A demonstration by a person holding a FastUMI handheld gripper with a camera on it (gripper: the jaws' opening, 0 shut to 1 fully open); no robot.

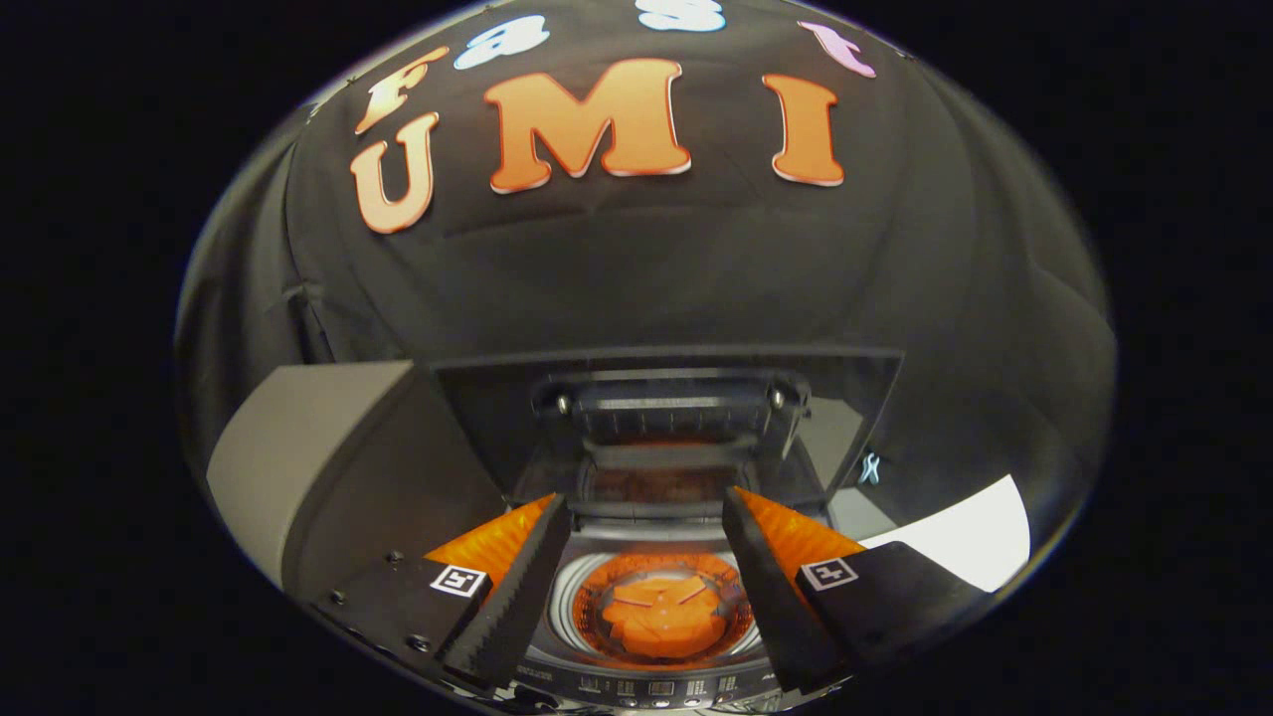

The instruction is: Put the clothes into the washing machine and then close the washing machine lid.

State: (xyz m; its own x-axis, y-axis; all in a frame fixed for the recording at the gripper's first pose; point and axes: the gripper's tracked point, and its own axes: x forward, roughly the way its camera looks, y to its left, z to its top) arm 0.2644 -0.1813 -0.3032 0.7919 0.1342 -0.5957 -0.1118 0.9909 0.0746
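A: Lower centre of the frame: washing machine (651, 587) with its drum open, something orange lying in the bottom of the drum. Clothes (661, 617), most likely, though the flat blocky look could partly be a reflection. Hard to tell.

B: Agreed. Gripper (646, 577) poised right above the opening, fingers (517, 577) spread wide, nothing pinched between them. Drum visible straight through the gap.

A: And the lid (666, 408)?

B: Standing upright at the back, centre of the frame, dark and glossy, hinge hardware showing on its underside. Grey box (318, 457) at middle left, white sheet (965, 542) at lower right.

A: So, judging from that, clothes apparently in, lid not yet shut. Closing step left.

B: Risks, then. Reaching for the lid's top edge with fingers this wide: easy to slip off the smooth panel. Pushing too low, near the hinge: little leverage, lid barely moving or springing back.

A: Also letting it drop freely: a slam, perhaps a bounce leaving it ajar.

B: And any cloth riding up over the drum rim: trapped under the lid, not closing flush. Worth checking first.
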